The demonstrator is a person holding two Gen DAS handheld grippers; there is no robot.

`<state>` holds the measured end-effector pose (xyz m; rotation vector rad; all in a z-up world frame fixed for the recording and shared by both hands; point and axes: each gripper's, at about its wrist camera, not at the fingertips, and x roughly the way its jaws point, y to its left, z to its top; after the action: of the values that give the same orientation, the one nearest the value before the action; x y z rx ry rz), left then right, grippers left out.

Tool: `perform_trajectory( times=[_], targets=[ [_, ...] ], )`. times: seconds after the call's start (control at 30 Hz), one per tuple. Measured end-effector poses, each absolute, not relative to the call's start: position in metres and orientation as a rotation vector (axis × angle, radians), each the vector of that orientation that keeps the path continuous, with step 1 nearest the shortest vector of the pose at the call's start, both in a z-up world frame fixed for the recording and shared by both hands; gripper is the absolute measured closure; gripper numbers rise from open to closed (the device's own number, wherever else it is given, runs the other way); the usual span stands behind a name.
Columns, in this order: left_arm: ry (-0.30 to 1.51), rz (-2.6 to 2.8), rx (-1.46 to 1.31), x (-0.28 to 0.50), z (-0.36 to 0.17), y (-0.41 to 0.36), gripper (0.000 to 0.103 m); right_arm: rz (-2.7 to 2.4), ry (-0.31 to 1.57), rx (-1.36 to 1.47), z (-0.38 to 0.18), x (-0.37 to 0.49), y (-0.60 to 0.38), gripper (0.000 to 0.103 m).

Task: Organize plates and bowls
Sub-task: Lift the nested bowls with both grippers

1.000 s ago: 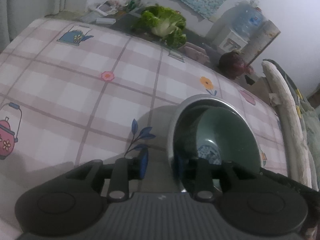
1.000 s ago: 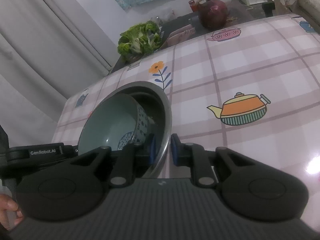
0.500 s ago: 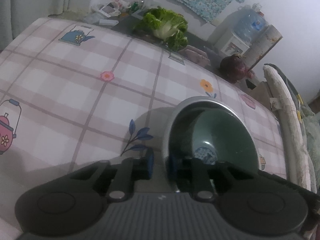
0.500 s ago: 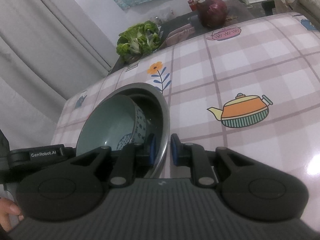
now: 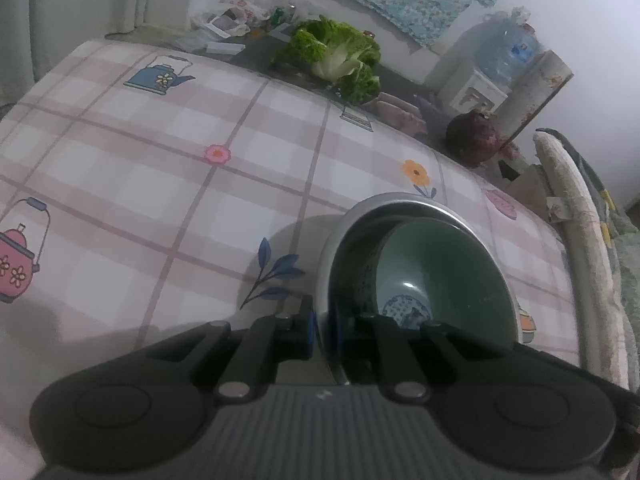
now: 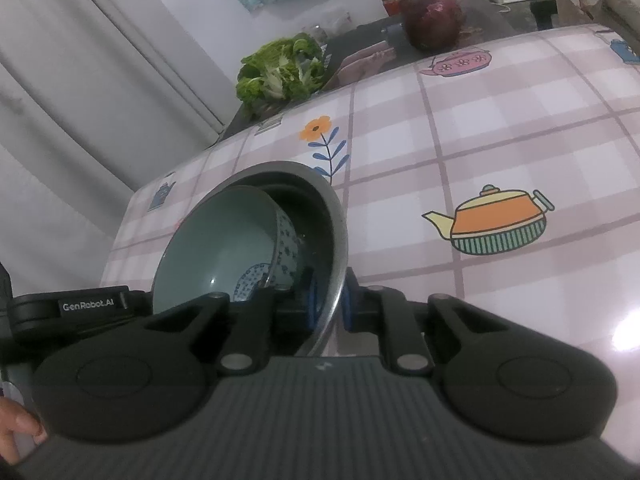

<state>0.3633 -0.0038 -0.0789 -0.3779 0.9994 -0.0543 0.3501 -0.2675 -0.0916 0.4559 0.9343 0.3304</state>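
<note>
We are seeing the left claw (image 5: 322, 330) and right claw (image 6: 329, 300) each clamping the steel bowl (image 5: 400, 204) rim, green bowl (image 6: 224, 248) tilting inside it, over the checked counter (image 5: 160, 184).

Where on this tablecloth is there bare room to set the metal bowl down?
Bare cloth lies left of the metal bowl, toward the pink teapot print, and right of it around the orange teapot print. The far edge is crowded: lettuce, red cabbage.
</note>
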Motion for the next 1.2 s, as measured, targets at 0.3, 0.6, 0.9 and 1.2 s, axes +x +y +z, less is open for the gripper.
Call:
perform_trajectory(
  times=[0.3,0.6,0.9,1.2],
  targets=[
    [1.008,-0.048,-0.35,0.36,-0.073,-0.007,0.094,0.336,0.948,0.46,-0.09,0.348,-0.267,0.09],
    [1.018,-0.063,-0.315,0.355,-0.078,-0.007,0.094,0.324,0.948,0.444,-0.088,0.34,-0.264,0.091],
    [0.993,-0.056,-0.308,0.352,-0.078,-0.009,0.093,0.321,0.954,0.457,-0.09,0.34,-0.264,0.091],
    [0.984,-0.07,-0.316,0.348,-0.075,-0.008,0.093,0.31,0.956,0.46,-0.089,0.339,-0.264,0.09]
  ],
)
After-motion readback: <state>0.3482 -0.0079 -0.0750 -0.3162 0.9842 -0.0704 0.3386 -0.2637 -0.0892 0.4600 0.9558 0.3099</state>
